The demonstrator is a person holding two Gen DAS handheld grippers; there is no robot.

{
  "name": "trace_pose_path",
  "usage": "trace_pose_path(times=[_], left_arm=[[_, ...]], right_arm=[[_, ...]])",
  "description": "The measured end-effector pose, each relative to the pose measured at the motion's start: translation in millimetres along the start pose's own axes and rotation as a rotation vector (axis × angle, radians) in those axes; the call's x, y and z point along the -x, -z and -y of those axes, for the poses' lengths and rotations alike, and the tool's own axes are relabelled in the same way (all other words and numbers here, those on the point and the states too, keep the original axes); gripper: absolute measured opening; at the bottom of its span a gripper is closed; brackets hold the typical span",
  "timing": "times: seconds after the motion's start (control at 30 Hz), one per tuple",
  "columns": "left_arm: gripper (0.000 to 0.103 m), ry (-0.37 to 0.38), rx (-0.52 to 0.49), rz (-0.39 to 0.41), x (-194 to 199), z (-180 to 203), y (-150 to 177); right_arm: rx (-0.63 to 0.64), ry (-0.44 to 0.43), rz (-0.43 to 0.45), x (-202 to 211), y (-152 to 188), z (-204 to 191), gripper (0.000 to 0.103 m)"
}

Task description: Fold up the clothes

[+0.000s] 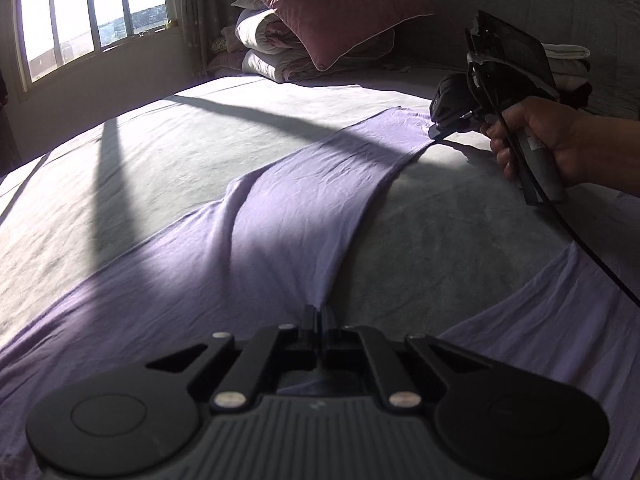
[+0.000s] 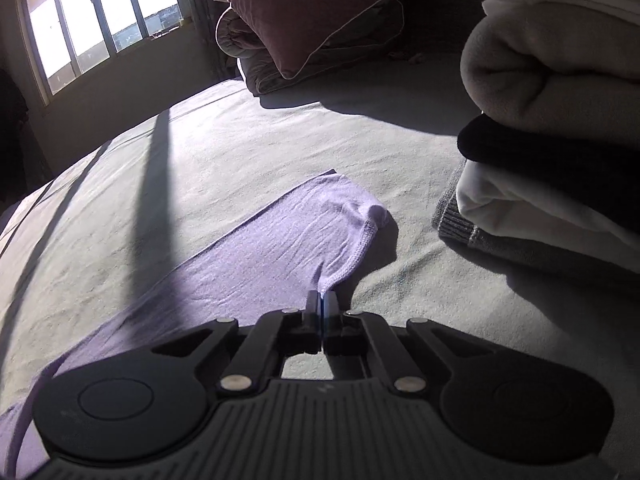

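Note:
A lilac garment (image 1: 280, 208) lies spread over a grey-green bed sheet (image 1: 160, 152). My left gripper (image 1: 320, 312) is shut on a bunched edge of it, near where a long sleeve leaves the body. The sleeve runs away to its cuff, where my right gripper (image 1: 438, 132), held by a hand (image 1: 548, 140), pinches the cuff's corner. In the right wrist view the right gripper (image 2: 322, 300) is shut on the cuff hem of the lilac garment (image 2: 280, 240), which lies wrinkled and flat ahead.
A stack of folded clothes (image 2: 552, 140), white, beige, black and grey, sits close on the right. A dusty pink pillow (image 1: 332, 8) leans on rolled quilts (image 1: 264, 44) at the bed's head. A barred window (image 1: 92, 8) is at the far left. A black cable (image 1: 592, 256) trails from the right gripper.

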State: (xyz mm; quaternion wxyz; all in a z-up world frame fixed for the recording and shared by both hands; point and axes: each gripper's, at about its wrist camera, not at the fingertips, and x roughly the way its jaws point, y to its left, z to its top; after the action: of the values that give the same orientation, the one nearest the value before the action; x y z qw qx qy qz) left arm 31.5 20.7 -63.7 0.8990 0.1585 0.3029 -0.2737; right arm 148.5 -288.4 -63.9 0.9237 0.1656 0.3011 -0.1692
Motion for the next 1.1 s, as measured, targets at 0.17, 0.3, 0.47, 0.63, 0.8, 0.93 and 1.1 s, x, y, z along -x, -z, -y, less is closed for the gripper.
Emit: trace_pose_path(times=[0.17, 0.3, 0.47, 0.63, 0.8, 0.93, 1.1], left_arm=[[0.02, 0.076, 0.076, 0.0, 5, -19, -5], [0.047, 0.05, 0.179, 0.057, 23, -50, -7], [0.049, -0.119, 0.333, 0.064, 39, -101, -3], [0.05, -0.371, 0.514, 0.052, 57, -156, 12], [0.05, -0.587, 0.698, 0.039, 77, -209, 37], [0.049, -0.717, 0.85, 0.019, 87, -247, 66], [0.048, -0.612, 0.985, 0.053, 89, -269, 85]], right_arm=[[0.11, 0.001, 0.006, 1, 0, -19, 0.003], [0.19, -0.064, 0.024, 8, -1, -43, 0.02], [0.29, -0.145, 0.045, 18, -2, -73, 0.047], [0.477, -0.365, 0.022, 32, 10, -130, 0.047], [0.645, -0.574, -0.031, 41, 32, -189, 0.047], [0.798, -0.674, -0.065, 47, 56, -232, 0.047], [0.926, -0.695, -0.07, 48, 81, -263, 0.047]])
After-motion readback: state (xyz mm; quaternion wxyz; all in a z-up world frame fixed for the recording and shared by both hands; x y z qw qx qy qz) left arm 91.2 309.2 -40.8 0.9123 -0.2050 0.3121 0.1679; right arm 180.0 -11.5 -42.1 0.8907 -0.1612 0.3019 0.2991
